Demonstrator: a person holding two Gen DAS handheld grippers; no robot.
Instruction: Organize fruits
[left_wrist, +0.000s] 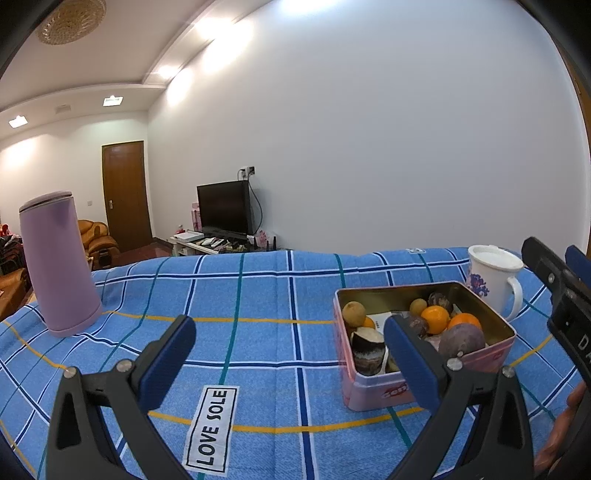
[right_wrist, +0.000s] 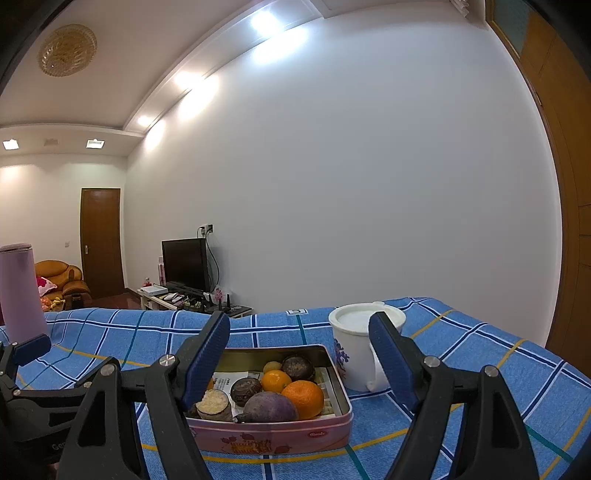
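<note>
flask (left_wrist: 59, 266), tall and lilac with its lid on, stands upright at the far left of the blue checked tablecloth (left_wrist: 258, 295). next along, a white label reading "love sole" (left_wrist: 212, 428) lies sewn into the cloth near the front edge. the left gripper (left_wrist: 291, 354) hovers above the cloth with its blue-padded jaws apart and nothing between them; its right finger shows in front of the tin's near corner.

the pink tin (right_wrist: 273, 435) sits right of centre, open at the top, and holds the fruit: a cut piece with a pale face (right_wrist: 214, 404) at the near left, a dark round fruit (right_wrist: 245, 389) behind it, a purple fruit (right_wrist: 271, 406) at the front, two oranges (right_wrist: 304, 398) beside and behind that, another dark fruit (right_wrist: 297, 367) and a small yellowish one (right_wrist: 271, 366) toward the back. a printed paper (right_wrist: 229, 380) lies under them.

the right gripper (right_wrist: 299, 362) hangs level in front of the tin, jaws wide and empty, framing the tin and the mug.

the white lidded mug (right_wrist: 354, 354), with a blue flower print and its handle toward the viewer, stands just beside the tin's far right corner; whether they touch i cannot tell.
</note>
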